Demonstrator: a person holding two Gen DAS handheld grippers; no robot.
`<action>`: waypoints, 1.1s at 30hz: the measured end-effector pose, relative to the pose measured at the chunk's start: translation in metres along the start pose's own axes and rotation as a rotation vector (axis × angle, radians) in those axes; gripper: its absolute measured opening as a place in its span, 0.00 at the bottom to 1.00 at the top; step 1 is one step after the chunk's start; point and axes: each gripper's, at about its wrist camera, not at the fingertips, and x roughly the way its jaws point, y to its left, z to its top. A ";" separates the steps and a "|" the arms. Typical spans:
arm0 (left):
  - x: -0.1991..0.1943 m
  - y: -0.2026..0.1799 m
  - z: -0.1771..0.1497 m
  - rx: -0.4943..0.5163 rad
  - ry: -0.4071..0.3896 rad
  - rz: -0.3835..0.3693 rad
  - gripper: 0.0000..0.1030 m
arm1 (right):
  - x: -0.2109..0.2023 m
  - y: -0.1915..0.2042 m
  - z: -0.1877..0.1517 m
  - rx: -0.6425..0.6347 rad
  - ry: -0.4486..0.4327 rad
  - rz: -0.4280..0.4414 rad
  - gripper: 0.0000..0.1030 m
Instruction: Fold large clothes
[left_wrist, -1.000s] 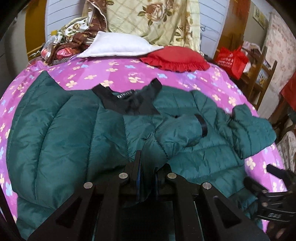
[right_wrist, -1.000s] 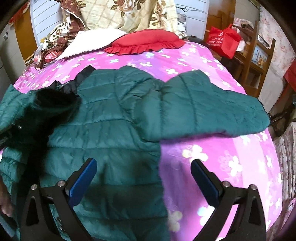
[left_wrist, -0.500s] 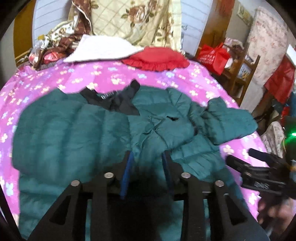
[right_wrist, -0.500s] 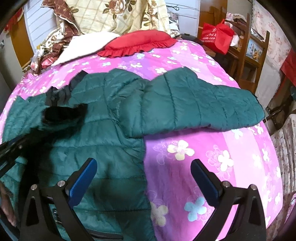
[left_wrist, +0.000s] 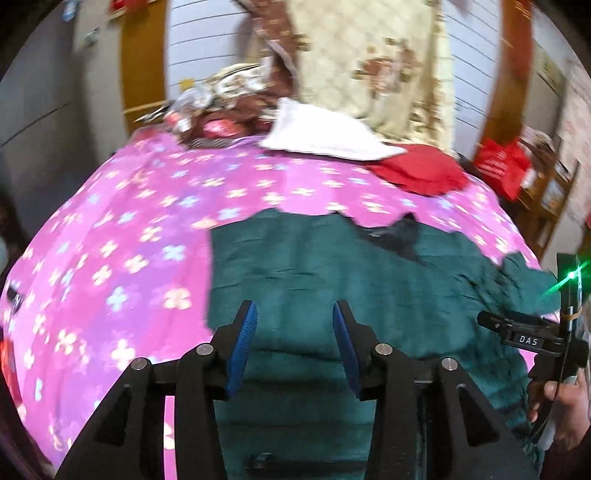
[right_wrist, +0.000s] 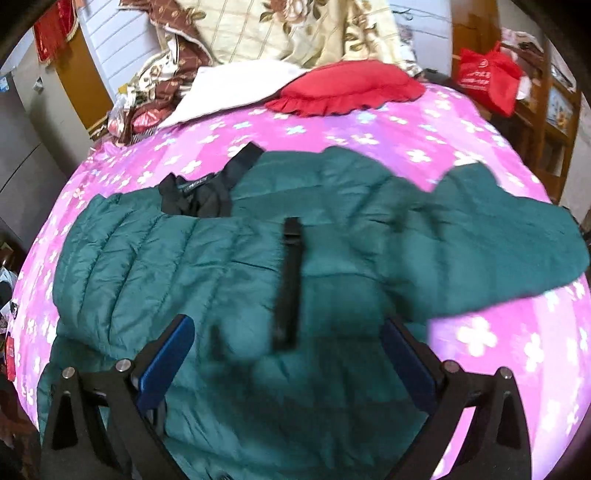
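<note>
I am opening my left gripper (left_wrist: 293, 343), holding nothing; the puffy dark green quilted jacket (right_wrist: 229, 266) is lying below my wide-open, empty right gripper (right_wrist: 288, 362), with bare pink flowered bedcover (right_wrist: 509, 350) beside it.

Pink floral bedsheet (right_wrist: 369, 136), red pillow (right_wrist: 343, 90), white pillow (left_wrist: 321, 133), red bag (right_wrist: 487, 79)

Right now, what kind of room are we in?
Most likely a bedroom. A bed with a pink flowered sheet fills the view, a red ruffled pillow lies at its far end, and a floral quilt is piled behind.
</note>
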 end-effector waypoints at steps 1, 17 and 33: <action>0.001 0.009 -0.001 -0.019 0.001 0.014 0.20 | 0.009 0.006 0.003 -0.002 0.010 -0.006 0.92; 0.048 0.047 -0.004 -0.148 0.063 0.062 0.20 | 0.009 0.008 0.032 -0.077 -0.100 -0.079 0.16; 0.094 0.019 0.012 -0.128 0.077 0.092 0.20 | 0.041 -0.028 0.052 -0.047 -0.081 -0.264 0.35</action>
